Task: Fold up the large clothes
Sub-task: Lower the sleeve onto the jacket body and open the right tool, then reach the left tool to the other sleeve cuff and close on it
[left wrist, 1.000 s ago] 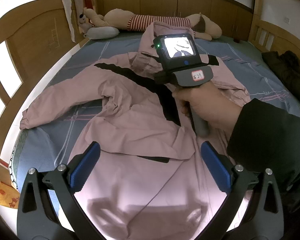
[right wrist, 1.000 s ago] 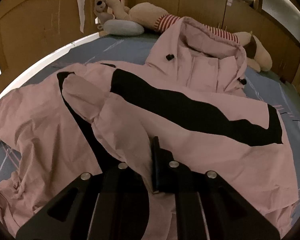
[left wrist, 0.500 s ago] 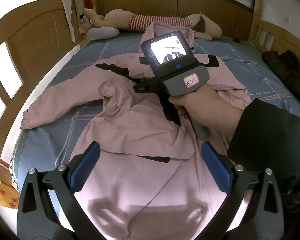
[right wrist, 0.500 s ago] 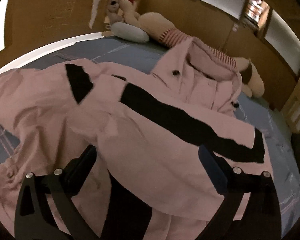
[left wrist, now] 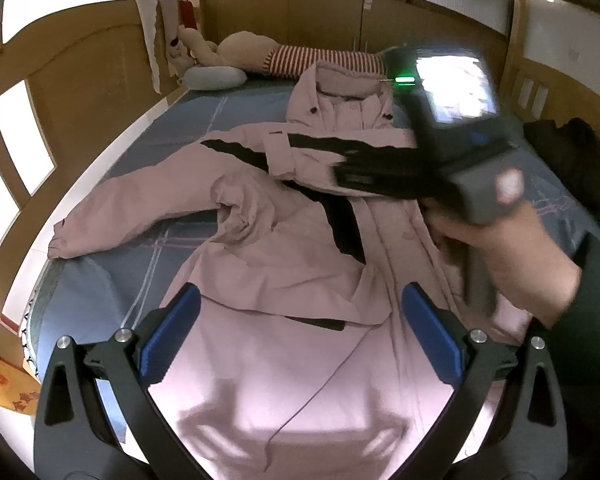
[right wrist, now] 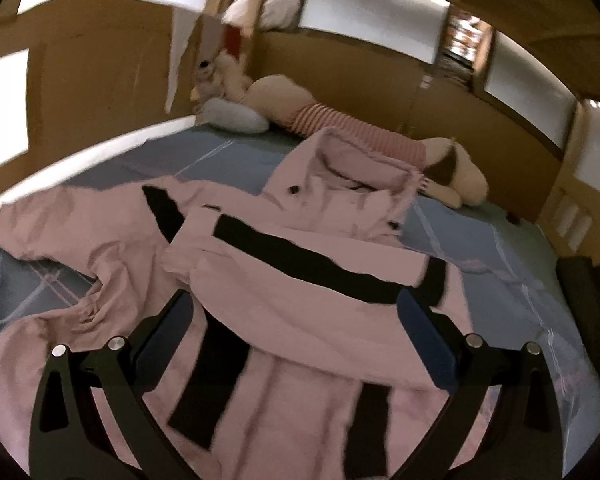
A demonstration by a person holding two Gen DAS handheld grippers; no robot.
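Observation:
A large pink jacket point(left wrist: 284, 264) with black stripes lies spread on the blue bedsheet point(left wrist: 204, 120), hood toward the headboard. Its right sleeve lies folded across the chest point(right wrist: 308, 280); its left sleeve point(left wrist: 124, 208) stretches out to the left. My left gripper point(left wrist: 300, 328) hovers open over the jacket's lower body, holding nothing. My right gripper point(right wrist: 296, 336) is open above the folded sleeve, empty. In the left wrist view the right gripper's body point(left wrist: 452, 148) is blurred, held in a hand point(left wrist: 512, 256) raised over the jacket's right side.
A long plush toy in a striped shirt point(left wrist: 292, 60) and a grey pillow point(left wrist: 214, 78) lie along the headboard. Wooden bed rails point(left wrist: 80, 92) enclose the bed. A dark garment point(left wrist: 568, 152) sits at the right edge. A yellow bag point(left wrist: 8, 388) is off the bed's left corner.
My right gripper opened, let go of the jacket sleeve it was shut on, and lifted up and to the right. The left gripper stayed where it was, open.

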